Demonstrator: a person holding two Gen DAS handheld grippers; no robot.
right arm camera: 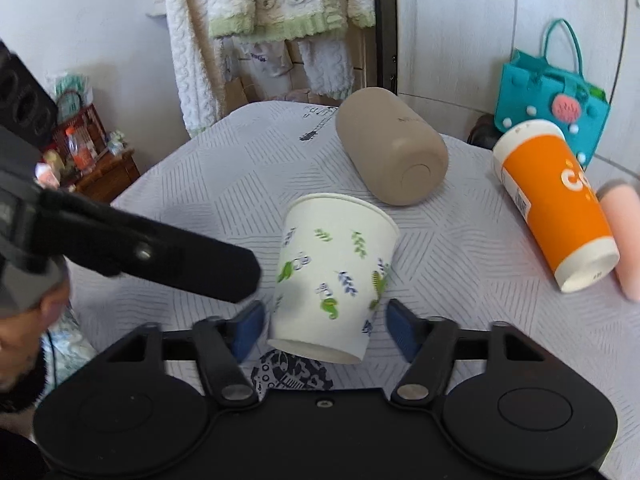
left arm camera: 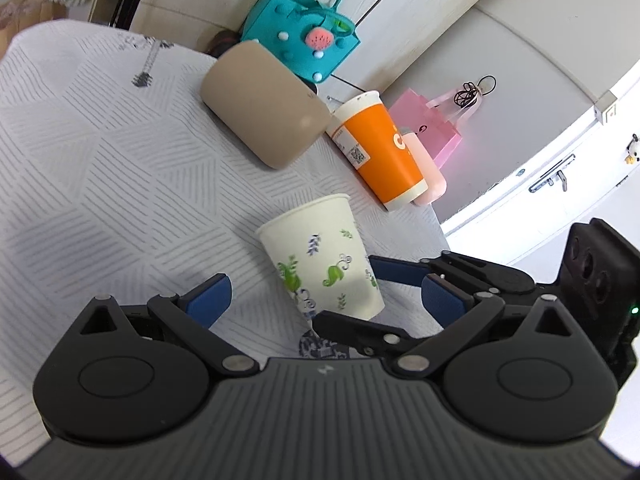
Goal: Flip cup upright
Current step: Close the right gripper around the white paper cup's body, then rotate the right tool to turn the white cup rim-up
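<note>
The right claw reaches in low over the surface, its blue pads spread wide on either side of the leaf-printed paper cup, released and not touching it. The cup stands rim-up between them. The left claw, also spread apart, hovers just beside the cup, holding nothing.

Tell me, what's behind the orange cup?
Behind the orange cup lies a pink cup, mostly hidden, so its shape is unclear. Farther back hang a pink bag and a teal bag. The cup's inside can't be seen.
</note>
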